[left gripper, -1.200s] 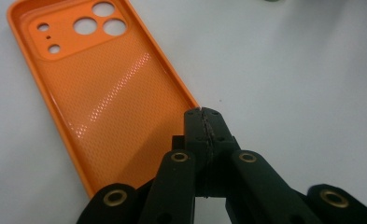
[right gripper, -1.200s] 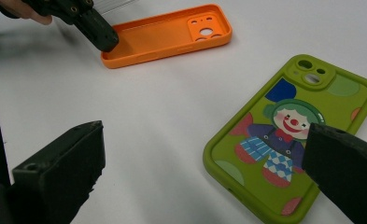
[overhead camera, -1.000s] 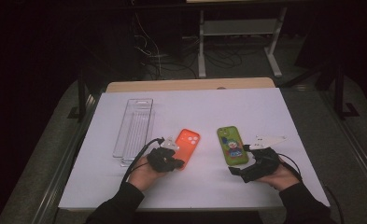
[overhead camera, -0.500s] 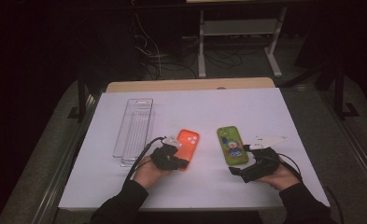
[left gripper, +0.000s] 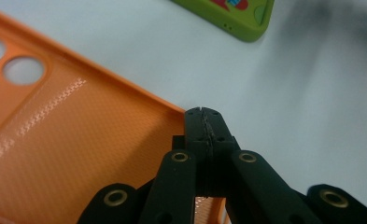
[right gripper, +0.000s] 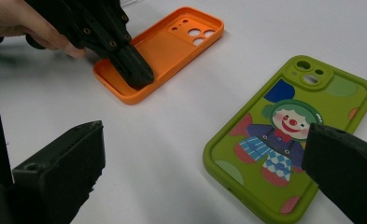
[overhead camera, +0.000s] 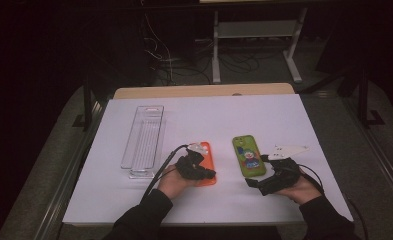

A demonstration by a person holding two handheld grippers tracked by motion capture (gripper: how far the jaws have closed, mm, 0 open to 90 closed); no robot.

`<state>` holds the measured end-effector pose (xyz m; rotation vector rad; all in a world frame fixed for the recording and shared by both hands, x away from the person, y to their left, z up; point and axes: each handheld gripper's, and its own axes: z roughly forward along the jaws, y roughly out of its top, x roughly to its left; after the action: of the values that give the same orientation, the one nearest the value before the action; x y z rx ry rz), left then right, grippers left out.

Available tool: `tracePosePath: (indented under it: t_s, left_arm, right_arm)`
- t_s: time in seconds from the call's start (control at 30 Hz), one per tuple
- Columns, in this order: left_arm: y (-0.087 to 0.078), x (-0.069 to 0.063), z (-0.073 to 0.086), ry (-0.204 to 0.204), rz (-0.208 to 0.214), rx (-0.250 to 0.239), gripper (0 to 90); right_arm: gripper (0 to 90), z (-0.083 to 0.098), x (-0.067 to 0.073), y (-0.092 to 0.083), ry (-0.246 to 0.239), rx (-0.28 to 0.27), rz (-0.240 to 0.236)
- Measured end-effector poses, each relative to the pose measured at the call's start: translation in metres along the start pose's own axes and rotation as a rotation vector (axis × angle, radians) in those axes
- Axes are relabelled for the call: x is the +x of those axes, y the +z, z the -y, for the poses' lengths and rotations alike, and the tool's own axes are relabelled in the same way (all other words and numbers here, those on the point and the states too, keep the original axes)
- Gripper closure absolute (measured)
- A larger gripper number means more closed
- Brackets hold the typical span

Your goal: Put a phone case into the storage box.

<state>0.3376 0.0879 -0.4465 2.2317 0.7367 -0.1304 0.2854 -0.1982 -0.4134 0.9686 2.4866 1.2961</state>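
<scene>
An orange phone case [overhead camera: 210, 159] lies open side up on the white table, left of a green phone case [overhead camera: 248, 156] with a clown picture. My left gripper [overhead camera: 211, 173] is shut, and its tip rests inside the orange case [right gripper: 172, 46] at the near corner. In the left gripper view the closed jaws [left gripper: 204, 116] meet at the orange case's [left gripper: 78, 154] rim with nothing between them. My right gripper [overhead camera: 256, 184] stands open just in front of the green case. In the right gripper view its jaws [right gripper: 204, 135] spread wide either side of the green case's [right gripper: 288, 130] near end.
A clear plastic tray [overhead camera: 144, 140] lies lengthwise left of the orange case. The white sheet [overhead camera: 284, 115] covers the tabletop, with a wooden strip [overhead camera: 204, 91] along its far edge. Dark floor, cables and a metal stand lie beyond.
My left gripper has slid to the right onto the near end of the orange case, its jaws still closed. The right gripper and both cases have stayed put.
</scene>
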Motion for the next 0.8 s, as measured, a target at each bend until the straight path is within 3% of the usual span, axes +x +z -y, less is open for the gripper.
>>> tracePosePath:
  t_s: [0.03,0.47,0.6,0.73,0.8]
  left_arm:
    - [0.003,-0.001,-0.002,-0.019,0.006,-0.006,89.7]
    - [0.022,-0.002,-0.018,-0.025,0.011,-0.035,89.8]
    - [0.019,-0.002,-0.018,0.010,-0.007,-0.035,89.6]
    - [0.001,-0.008,-0.019,0.061,-0.003,-0.079,88.2]
    - [-0.012,-0.011,-0.018,0.126,-0.011,-0.067,82.4]
  right_arm:
    - [0.0,0.000,0.000,0.000,0.000,0.000,0.000]
    - [0.0,0.000,0.000,0.000,0.001,0.000,-0.002]
    - [0.0,0.000,0.000,0.000,-0.001,-0.002,-0.002]
    - [0.0,0.000,0.001,-0.001,0.000,0.001,0.002]
    - [0.0,0.000,0.001,-0.001,0.003,0.003,0.003]
